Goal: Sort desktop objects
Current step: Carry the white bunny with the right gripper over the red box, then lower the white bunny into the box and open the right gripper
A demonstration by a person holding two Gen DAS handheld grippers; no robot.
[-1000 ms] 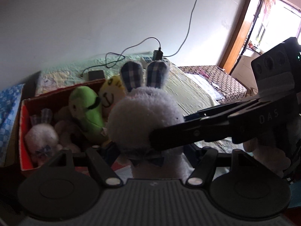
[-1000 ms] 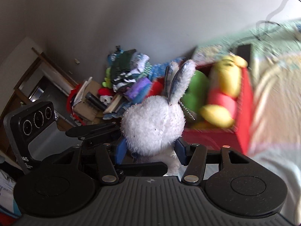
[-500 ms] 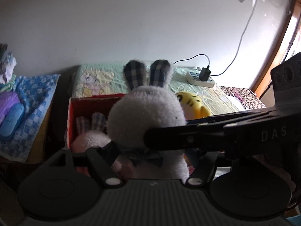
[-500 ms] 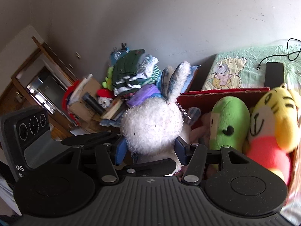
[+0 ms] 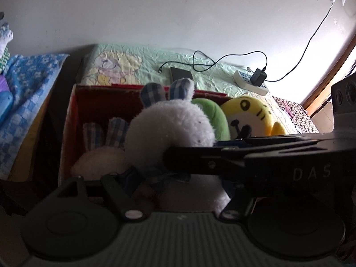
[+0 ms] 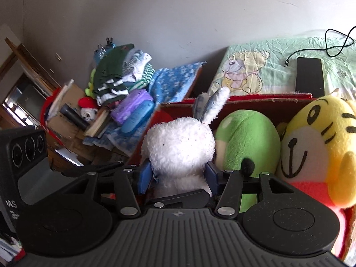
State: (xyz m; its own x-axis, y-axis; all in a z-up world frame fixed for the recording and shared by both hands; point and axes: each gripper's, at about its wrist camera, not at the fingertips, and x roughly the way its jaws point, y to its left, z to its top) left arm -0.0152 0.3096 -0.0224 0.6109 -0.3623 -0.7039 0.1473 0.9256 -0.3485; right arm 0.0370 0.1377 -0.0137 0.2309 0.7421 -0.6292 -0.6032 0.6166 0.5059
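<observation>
Right wrist view: the right gripper has its blue-padded fingers pressed into either side of a white rabbit, just under the fluffy head, with only the toy's narrow neck between them. The rabbit sits upright, one checked ear raised. It is held at the left end of a red box, above the opening, and touches a green toy to its right. Beyond that, a yellow tiger fills the box's right end. The left gripper comes in from the left, one black arm crossing under the rabbit; from here its fingertips are mostly hidden behind the right gripper's links.

Left wrist view: the left gripper is closed narrowly on the same rabbit at its checked bow, low on the neck, though the fingertips are dim and partly covered by the right gripper, whose black arm reaches across from the right and meets the toy's right side. Both claws thus grip one toy. The box lies right behind it, with a second rabbit lying in its left part, its checked ears pointing up, and the green toy and tiger further right.

Behind the box lies a green cloth with a phone, a cable and a power strip.
</observation>
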